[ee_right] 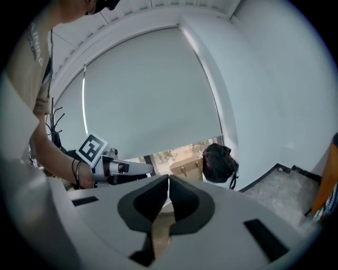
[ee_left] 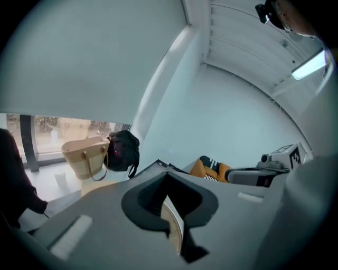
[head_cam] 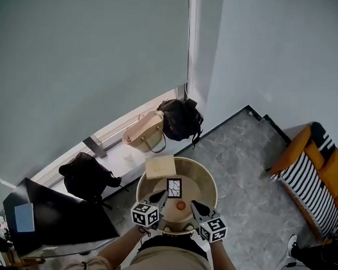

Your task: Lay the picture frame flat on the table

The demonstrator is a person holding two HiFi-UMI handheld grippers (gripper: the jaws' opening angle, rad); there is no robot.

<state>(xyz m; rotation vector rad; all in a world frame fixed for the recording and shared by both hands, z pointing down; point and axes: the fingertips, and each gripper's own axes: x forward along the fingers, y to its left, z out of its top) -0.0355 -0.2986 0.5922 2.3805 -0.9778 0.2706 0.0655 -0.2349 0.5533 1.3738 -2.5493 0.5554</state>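
The picture frame is sitting near the middle of the round table, its face showing upward. From this height I cannot tell whether it is lying flat or leaning on a stand, so the task is either finished or not begun. Nothing is touching it. The left gripper and right gripper are hovering over the table's near edge, jaws closed together and empty. A tan block is lying at the far left.
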